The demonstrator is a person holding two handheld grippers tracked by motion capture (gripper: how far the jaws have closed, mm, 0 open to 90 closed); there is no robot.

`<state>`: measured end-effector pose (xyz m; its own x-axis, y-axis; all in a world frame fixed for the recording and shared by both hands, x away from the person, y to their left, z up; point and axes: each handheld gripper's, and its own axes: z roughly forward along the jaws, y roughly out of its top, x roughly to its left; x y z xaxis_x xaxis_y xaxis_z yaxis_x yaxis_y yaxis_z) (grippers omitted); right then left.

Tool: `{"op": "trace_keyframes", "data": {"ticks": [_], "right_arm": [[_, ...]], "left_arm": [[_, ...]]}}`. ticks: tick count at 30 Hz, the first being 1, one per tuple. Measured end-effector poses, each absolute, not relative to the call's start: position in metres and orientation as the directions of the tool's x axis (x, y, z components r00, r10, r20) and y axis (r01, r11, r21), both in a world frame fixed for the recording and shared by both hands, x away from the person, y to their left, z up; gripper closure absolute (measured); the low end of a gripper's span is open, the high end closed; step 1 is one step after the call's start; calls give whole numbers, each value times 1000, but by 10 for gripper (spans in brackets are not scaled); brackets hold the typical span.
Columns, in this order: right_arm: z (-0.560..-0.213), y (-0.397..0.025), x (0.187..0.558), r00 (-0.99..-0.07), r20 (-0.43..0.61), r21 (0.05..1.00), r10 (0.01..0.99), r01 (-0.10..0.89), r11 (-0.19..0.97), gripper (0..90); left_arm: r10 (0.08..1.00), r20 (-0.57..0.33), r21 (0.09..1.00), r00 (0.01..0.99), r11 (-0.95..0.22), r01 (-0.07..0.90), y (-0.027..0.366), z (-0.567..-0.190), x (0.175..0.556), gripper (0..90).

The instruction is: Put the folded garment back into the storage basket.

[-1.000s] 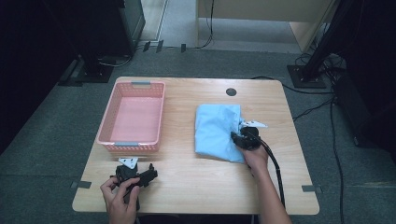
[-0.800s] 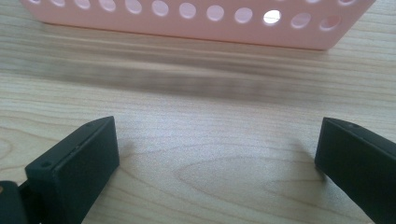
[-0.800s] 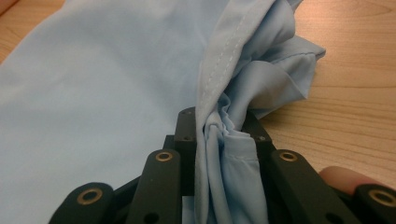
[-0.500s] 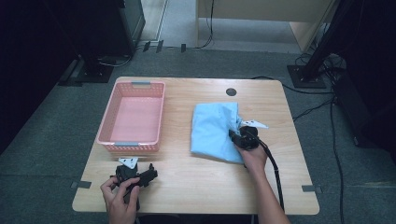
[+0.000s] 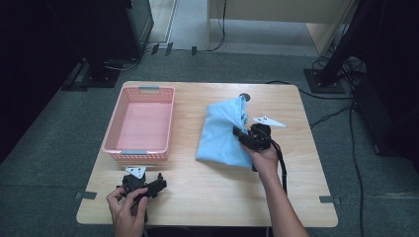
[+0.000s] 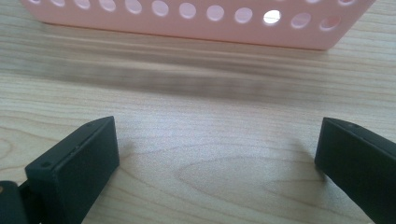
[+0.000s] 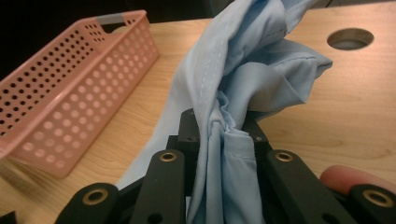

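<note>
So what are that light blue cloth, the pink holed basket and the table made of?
The light blue cloth looks like thin woven fabric, matte: it bunches into soft folds, with a stitched seam, where the right gripper pinches it. The pink holed basket seems moulded plastic, smooth, with even round holes. The table shows pale wood grain, possibly laminate.

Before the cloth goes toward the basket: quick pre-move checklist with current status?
1. Right tongs shut on the blue cloth: ok, fabric bunched between the jaws.
2. Whole cloth off the table: not ok, its lower part lies on the wood.
3. Pink basket free of contents: ok.
4. Left tongs out of the way: ok, open near the table's front edge, holding nothing.
5. Grip firm enough to carry: cannot tell.
</note>
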<state>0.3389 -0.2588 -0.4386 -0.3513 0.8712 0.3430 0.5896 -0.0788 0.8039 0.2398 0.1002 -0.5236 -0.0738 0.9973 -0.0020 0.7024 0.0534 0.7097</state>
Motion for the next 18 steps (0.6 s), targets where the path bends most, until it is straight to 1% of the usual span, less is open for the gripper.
{"op": "trace_keyframes", "data": {"ticks": [7,18], "right_arm": [[-417,-247,337,-386,326,822,863,566,-57,771],[-392,-233,337,-409,330,837,851,544,-63,771]], "left_arm": [[997,-2,710,-74,53,702,100,-524,240,0],[997,-1,710,-74,52,702,100,-524,240,0]]}}
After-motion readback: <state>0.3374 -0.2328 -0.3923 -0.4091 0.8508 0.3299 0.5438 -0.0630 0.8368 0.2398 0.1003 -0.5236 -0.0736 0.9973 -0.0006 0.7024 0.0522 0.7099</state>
